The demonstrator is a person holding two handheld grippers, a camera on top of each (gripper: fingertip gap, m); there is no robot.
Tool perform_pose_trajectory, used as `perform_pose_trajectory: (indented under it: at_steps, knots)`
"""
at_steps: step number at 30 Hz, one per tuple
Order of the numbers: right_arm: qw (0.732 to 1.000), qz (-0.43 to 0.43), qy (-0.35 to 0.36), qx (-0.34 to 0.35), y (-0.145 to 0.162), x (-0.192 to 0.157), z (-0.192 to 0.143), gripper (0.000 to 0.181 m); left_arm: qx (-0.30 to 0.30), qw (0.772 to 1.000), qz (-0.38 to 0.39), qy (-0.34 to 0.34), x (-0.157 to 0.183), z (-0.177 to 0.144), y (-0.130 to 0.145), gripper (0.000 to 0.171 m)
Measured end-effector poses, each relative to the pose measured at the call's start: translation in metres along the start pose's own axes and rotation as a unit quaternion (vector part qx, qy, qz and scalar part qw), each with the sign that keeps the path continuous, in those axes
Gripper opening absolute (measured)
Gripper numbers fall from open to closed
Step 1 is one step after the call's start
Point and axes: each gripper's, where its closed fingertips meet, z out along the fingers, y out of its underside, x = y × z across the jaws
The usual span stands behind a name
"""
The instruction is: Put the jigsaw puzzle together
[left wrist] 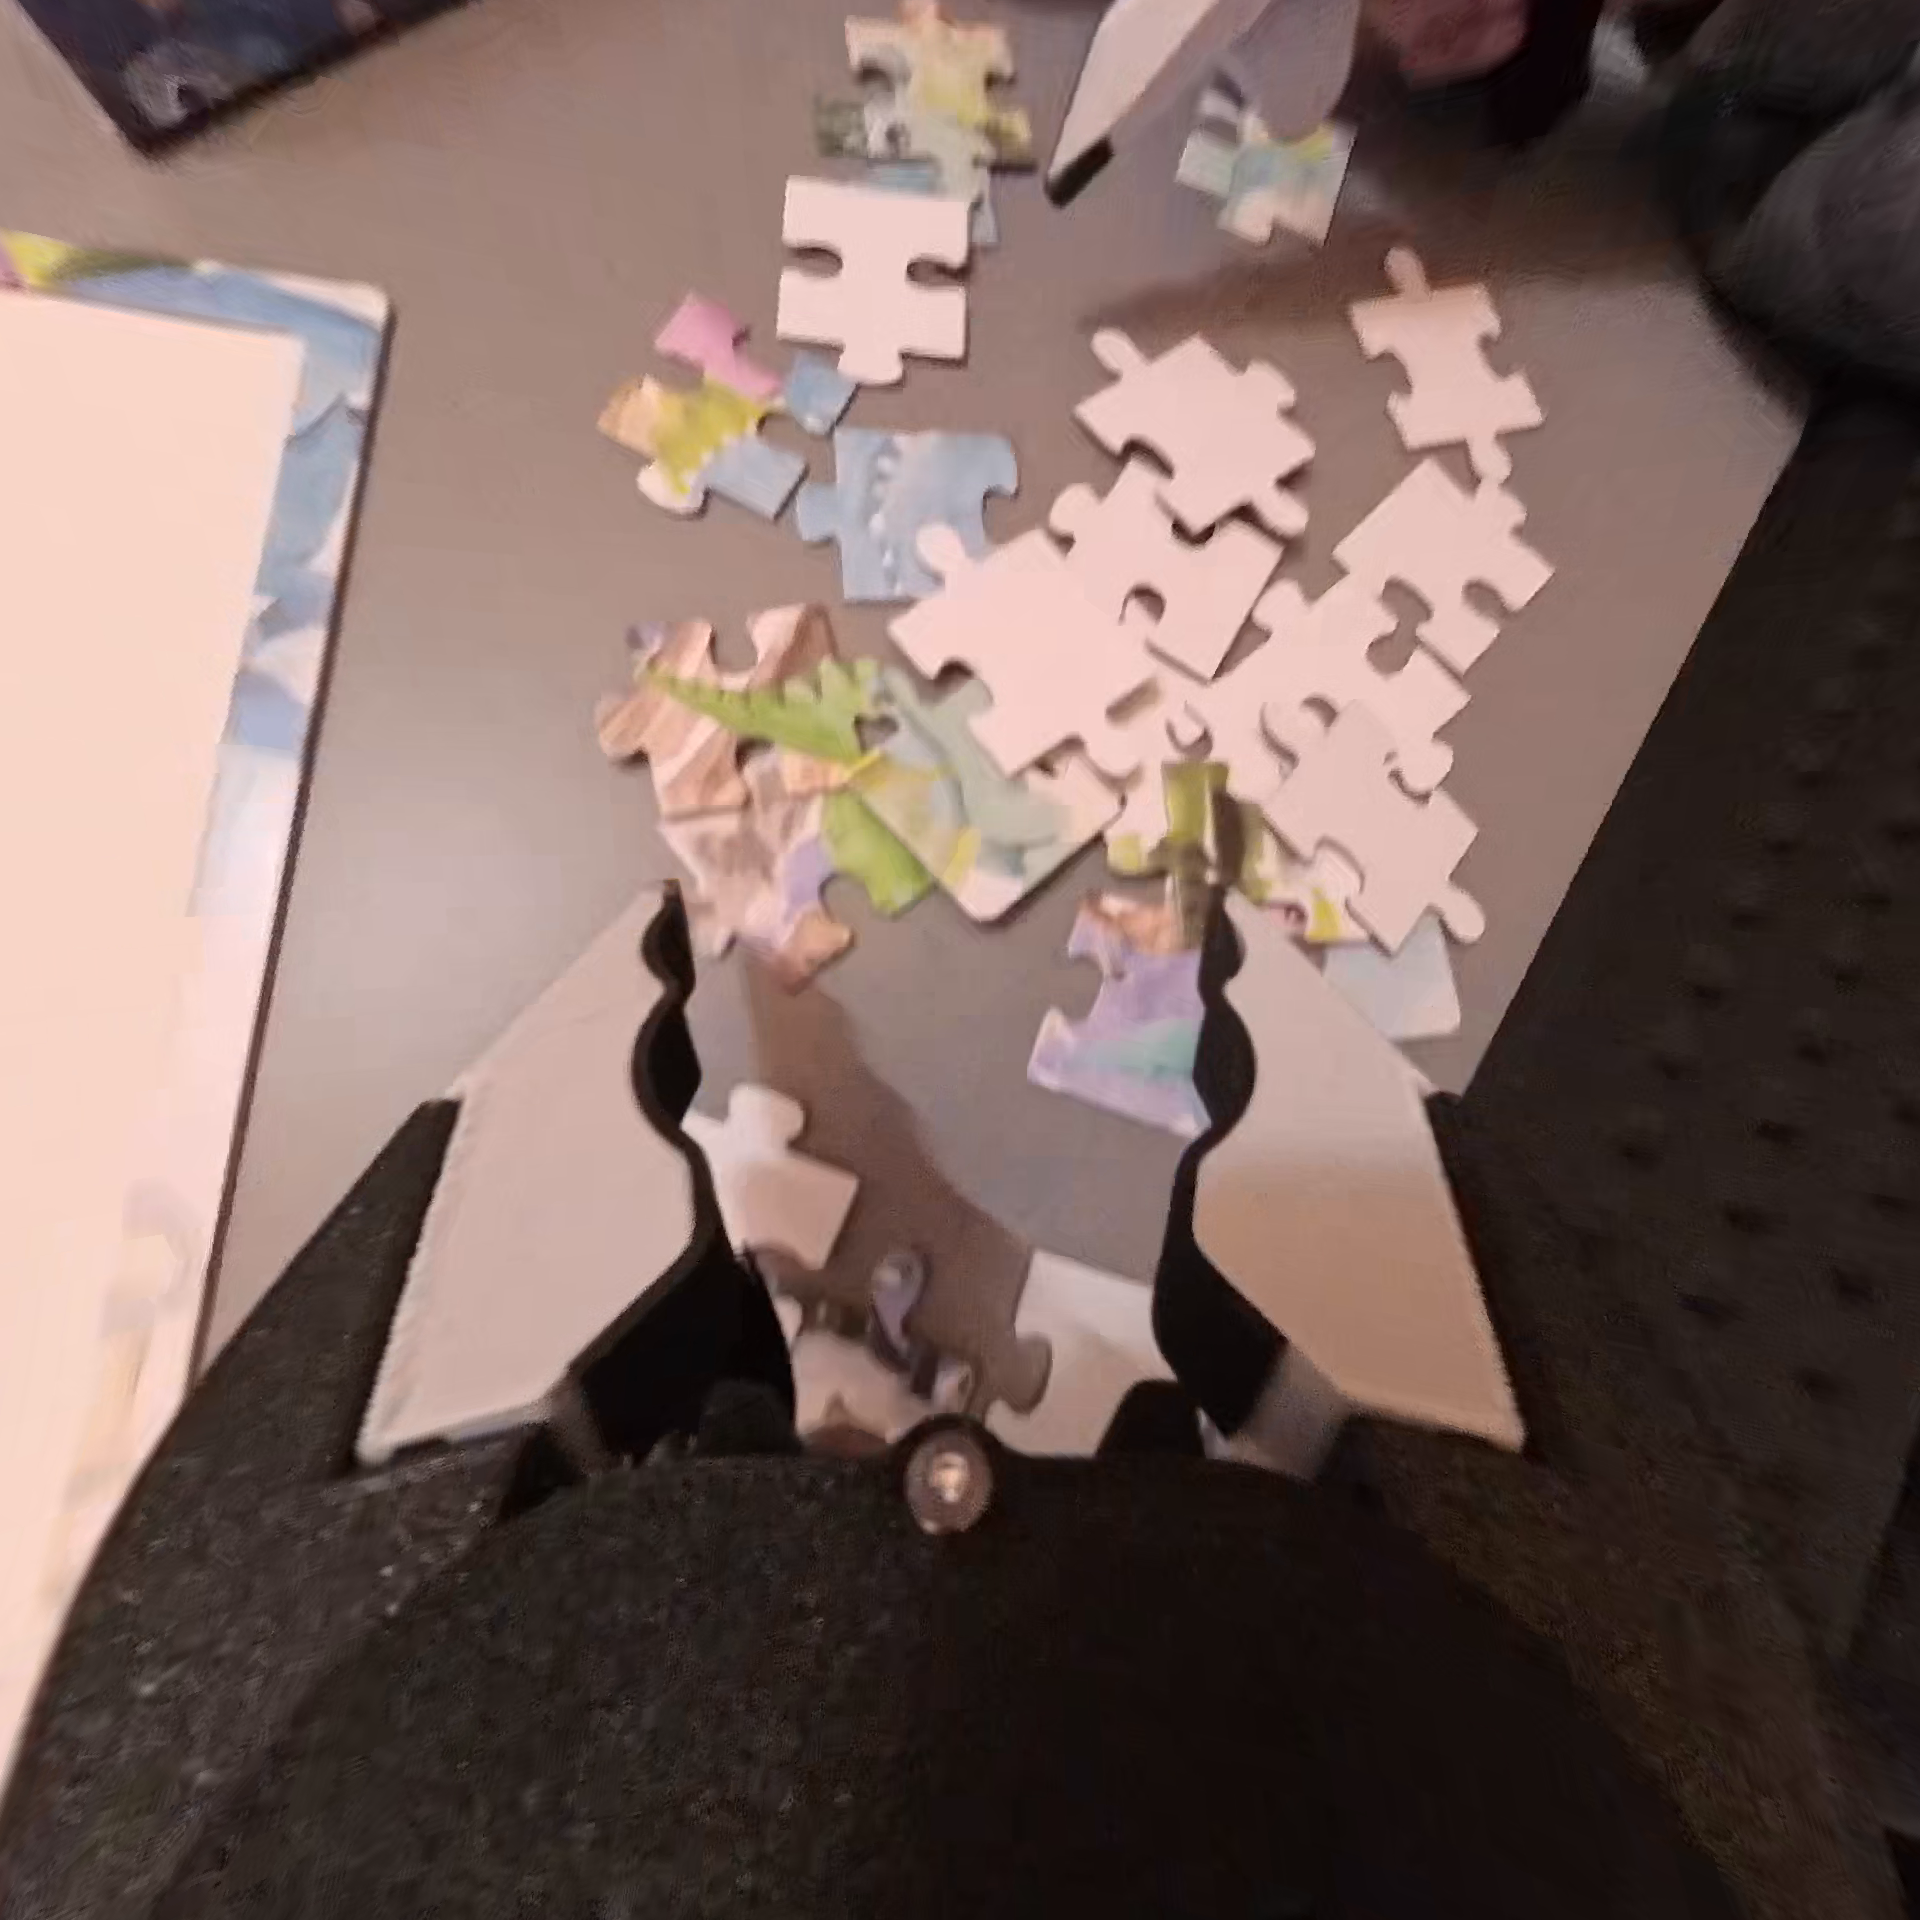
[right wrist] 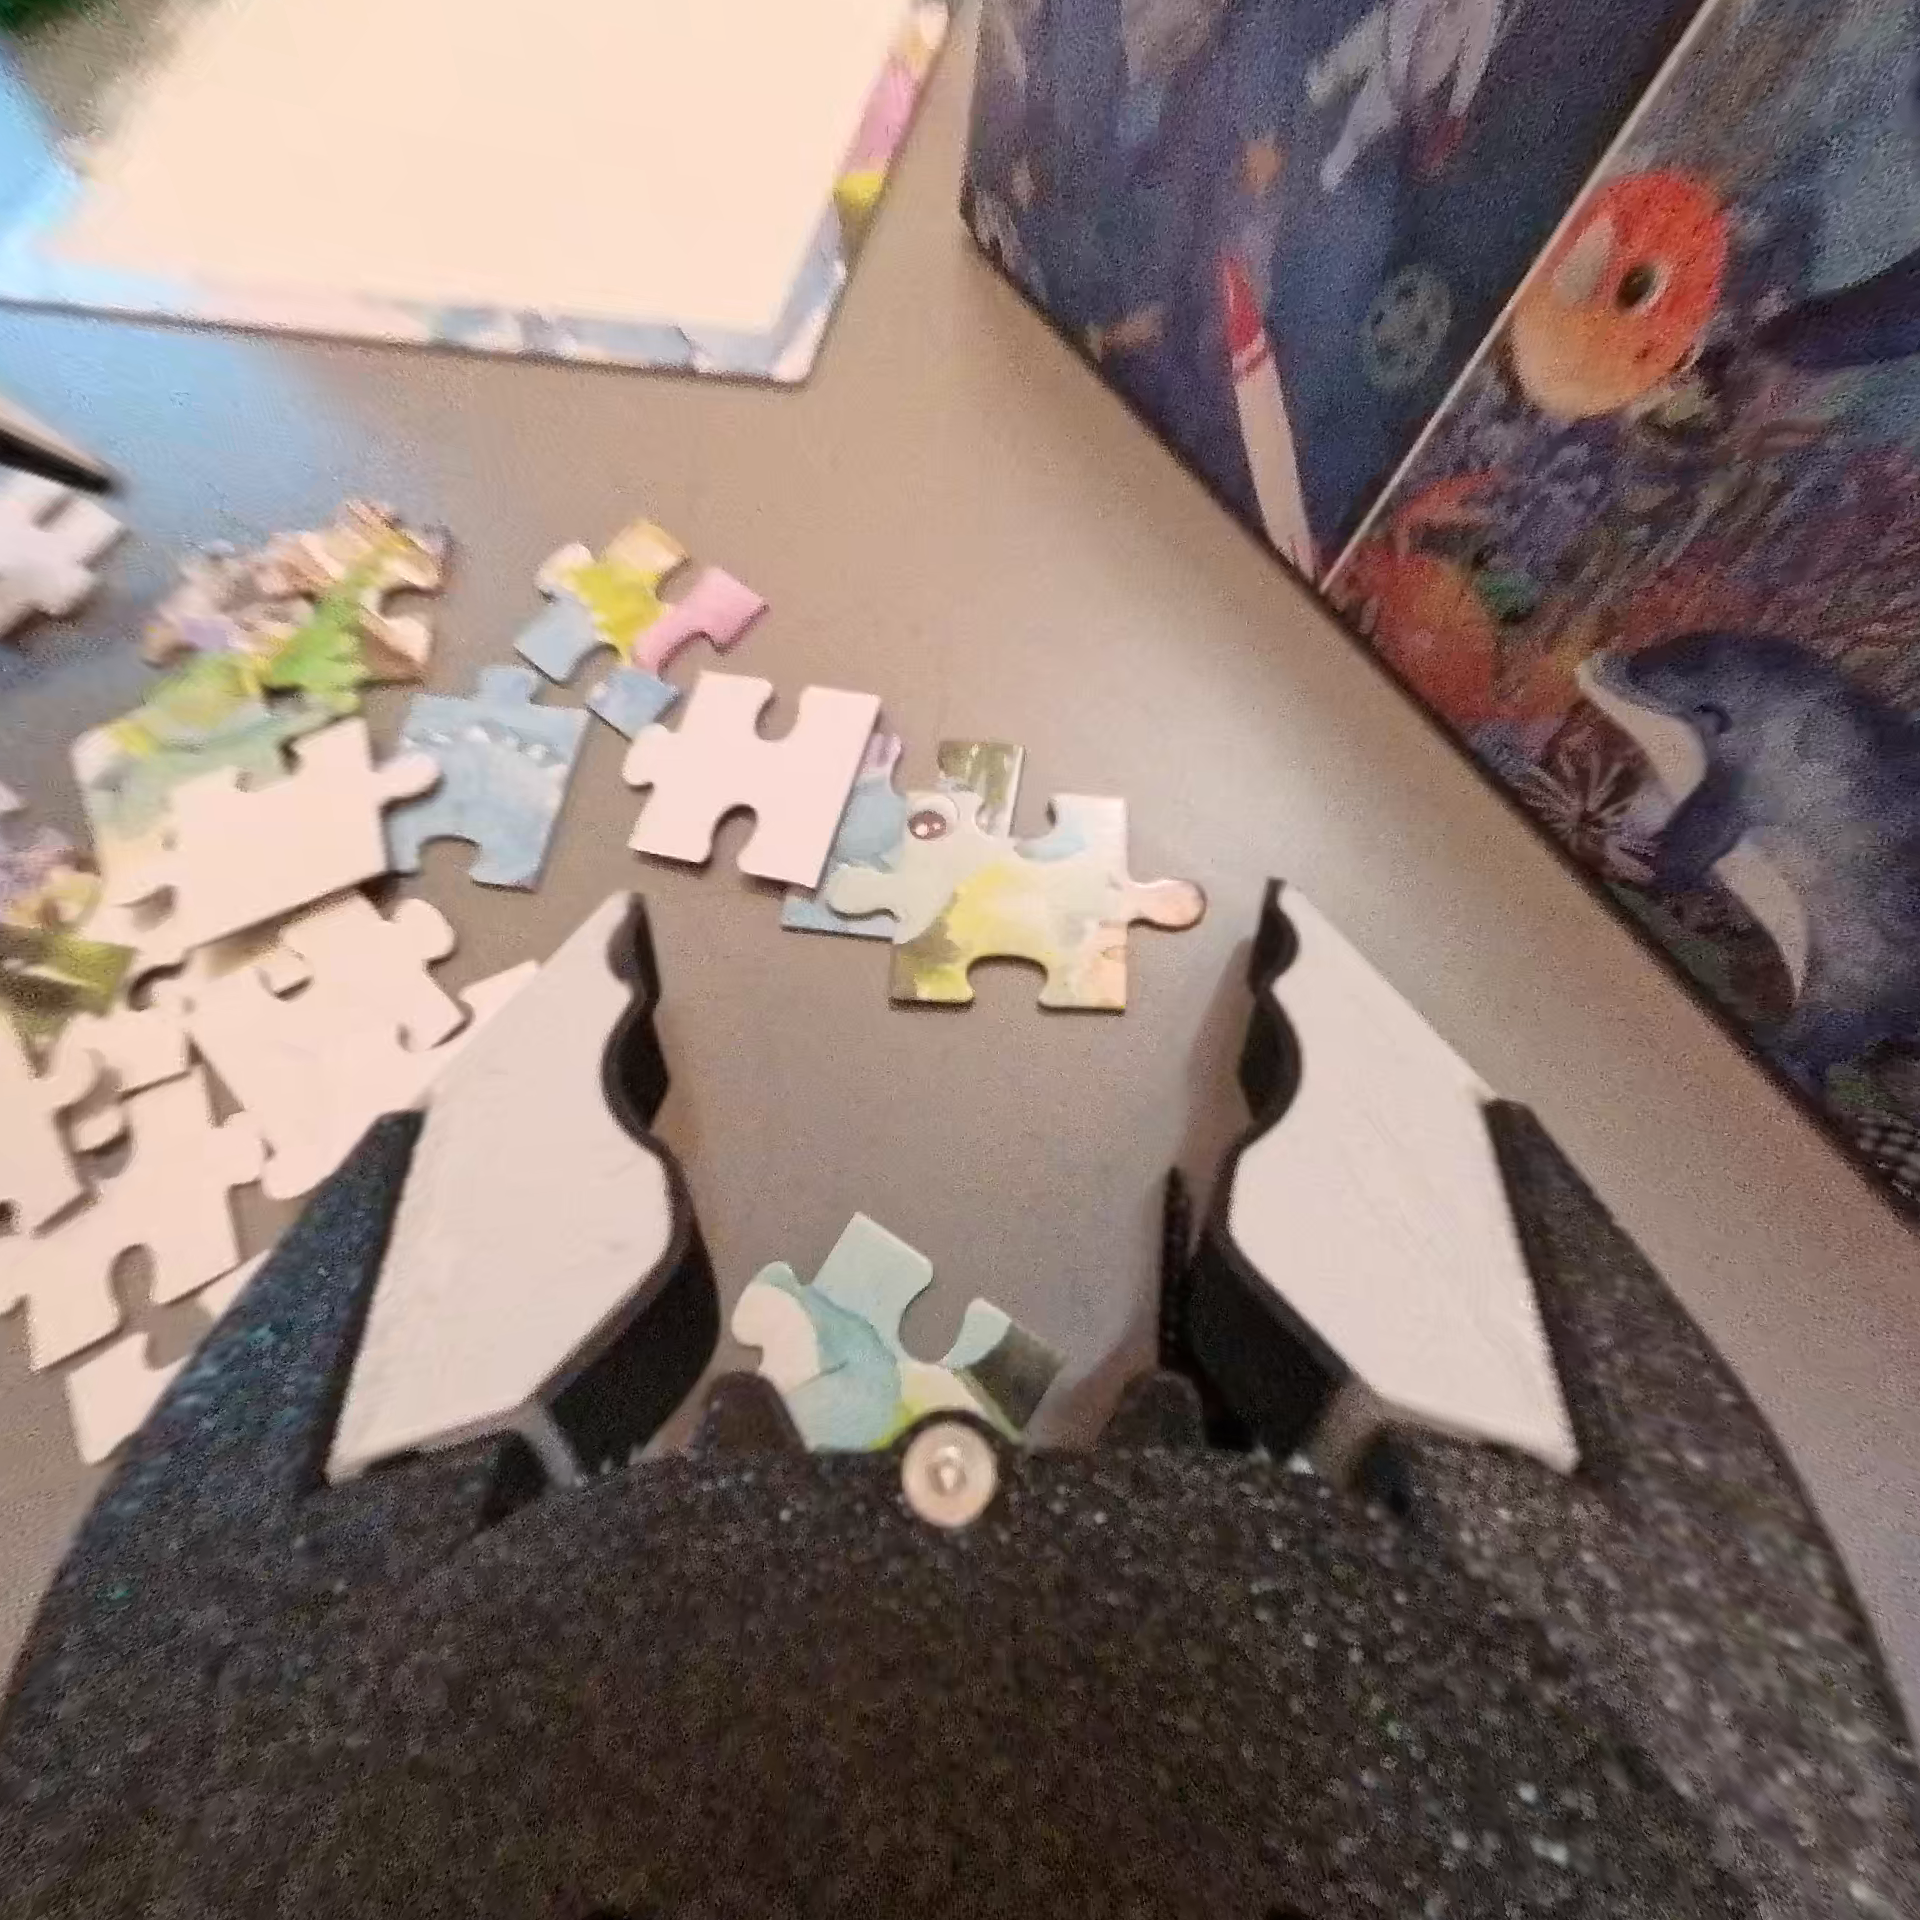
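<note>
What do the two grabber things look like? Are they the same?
Yes, they match. The left gripper and right gripper each have a speckled black body, two pale pointed fingers with wavy black inner edges, and a small silver screw in the middle.

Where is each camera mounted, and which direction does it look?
Left wrist view: sits on the left gripper, looks down at scattered puzzle pieces; its two open fingers show.
Right wrist view: sits on the right gripper, looks over the table toward the puzzle box; open fingers show.
Both share the white H-shaped piece.
</note>
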Motion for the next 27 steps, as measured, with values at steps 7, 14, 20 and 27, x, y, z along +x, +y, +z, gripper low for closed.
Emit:
perform_pose_trajectory:
  at_steps: [7, 14, 20, 27]
  knots:
    - [0.997, -0.071, 0.009, -0.036, -0.006, -0.028, 0.035, 0.093, -0.069, 0.995, -0.008, -0.069, -0.003, -0.047, 0.089, 0.111]
    - [0.991, -0.107, -0.056, -0.061, -0.011, -0.074, 0.045, 0.054, -0.053, 0.994, -0.025, -0.09, -0.009, -0.023, 0.066, 0.107]
    - [0.963, -0.06, -0.262, 0.006, -0.033, -0.155, -0.004, 0.011, 0.007, 0.997, -0.014, -0.075, -0.013, 0.016, 0.017, 0.057]
    - [0.978, -0.045, -0.203, -0.011, 0.005, -0.148, -0.059, 0.034, 0.098, 0.993, -0.044, 0.044, 0.015, 0.026, -0.051, 0.024]
